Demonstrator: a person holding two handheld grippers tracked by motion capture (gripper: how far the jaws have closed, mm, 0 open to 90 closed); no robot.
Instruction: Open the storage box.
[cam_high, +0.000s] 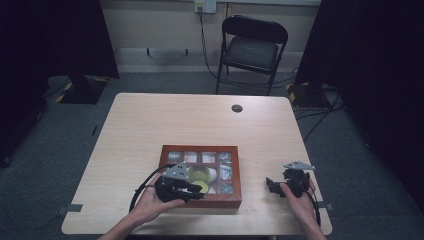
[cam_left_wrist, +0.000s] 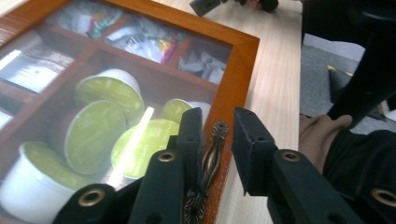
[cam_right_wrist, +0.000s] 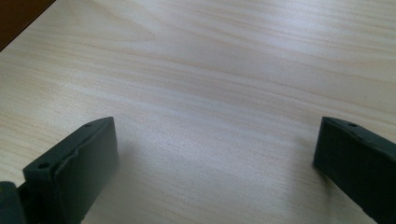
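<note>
My left claw (cam_left_wrist: 218, 128) is at the near edge of the box (cam_high: 237, 175), right at the little metal handle (cam_left_wrist: 211, 154) on its lid. The handle sits between my two black jaws. One jaw touches it, but the other is a bit away, so the claw is not pinching it yet.

The box is brown wood with a see-through lid, and it sits on the table (cam_high: 150, 125) near me, a little left of the middle. Inside I can see green-topped cups (cam_left_wrist: 93, 135) in one part and small packets (cam_left_wrist: 144, 39) in the others.

My right claw (cam_right_wrist: 215, 140) is wide apart with nothing in it. It hangs low over the bare table, off to the right of the box.
</note>
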